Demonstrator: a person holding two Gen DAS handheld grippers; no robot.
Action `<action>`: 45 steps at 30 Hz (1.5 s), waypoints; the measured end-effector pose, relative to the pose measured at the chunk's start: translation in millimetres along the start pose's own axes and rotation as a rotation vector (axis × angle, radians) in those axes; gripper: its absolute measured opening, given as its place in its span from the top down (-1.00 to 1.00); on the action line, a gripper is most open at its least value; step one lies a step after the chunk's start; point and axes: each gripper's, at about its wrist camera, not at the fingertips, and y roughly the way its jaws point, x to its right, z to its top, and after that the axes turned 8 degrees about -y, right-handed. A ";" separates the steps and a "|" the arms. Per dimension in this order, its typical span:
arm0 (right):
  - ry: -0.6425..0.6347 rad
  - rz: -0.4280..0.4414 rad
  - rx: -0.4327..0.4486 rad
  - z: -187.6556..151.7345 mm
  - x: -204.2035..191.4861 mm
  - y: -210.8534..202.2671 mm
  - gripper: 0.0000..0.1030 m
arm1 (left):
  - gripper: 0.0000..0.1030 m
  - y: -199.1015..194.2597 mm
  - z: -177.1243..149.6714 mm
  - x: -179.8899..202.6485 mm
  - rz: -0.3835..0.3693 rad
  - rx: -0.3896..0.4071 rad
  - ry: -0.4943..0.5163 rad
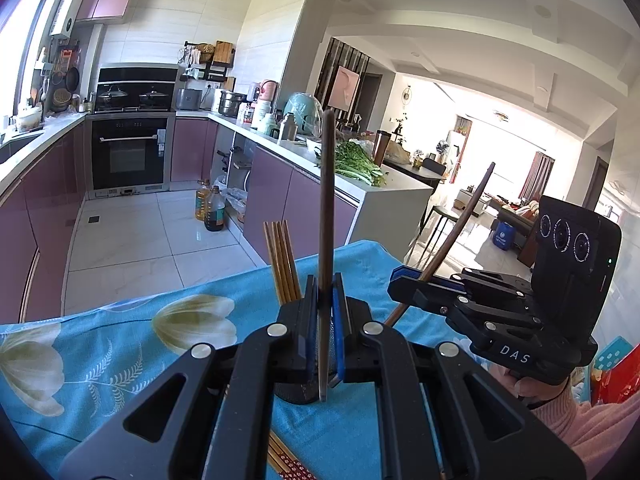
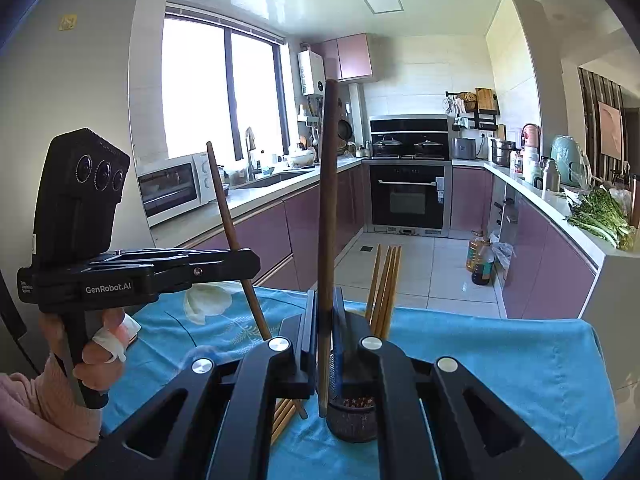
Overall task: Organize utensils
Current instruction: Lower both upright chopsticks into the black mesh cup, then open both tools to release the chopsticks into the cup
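Note:
My left gripper (image 1: 325,292) is shut on a dark brown chopstick (image 1: 327,200) that stands upright, its lower end by the dark mesh holder (image 1: 294,394). Several light wooden chopsticks (image 1: 282,264) stand in that holder. To the right, my right gripper (image 1: 402,278) is shut on a second dark chopstick (image 1: 460,232) that leans right. In the right wrist view, my right gripper (image 2: 325,300) clamps its chopstick (image 2: 329,200) beside the holder (image 2: 352,420), and the left gripper (image 2: 250,262) holds its tilted chopstick (image 2: 226,216). I cannot tell whether either tip is inside the holder.
A blue flowered cloth (image 1: 120,340) covers the table. Loose light chopsticks (image 2: 285,416) lie on it near the holder. Behind the table are tiled floor, oil bottles (image 1: 212,210), purple cabinets and a counter with greens (image 1: 356,164). A hand in a pink sleeve (image 2: 48,404) holds each gripper.

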 end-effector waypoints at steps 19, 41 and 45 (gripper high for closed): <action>-0.009 -0.029 0.047 14.9 7.3 -1.4 0.89 | 0.85 -3.1 19.8 16.5 0.011 0.054 0.032; 0.049 -0.038 -0.126 -12.8 26.5 47.8 0.89 | 0.85 40.5 -4.1 14.4 0.093 -0.141 0.069; 0.056 -0.023 -0.182 -19.2 28.9 58.6 0.89 | 0.85 51.4 -8.4 9.0 0.098 -0.185 0.065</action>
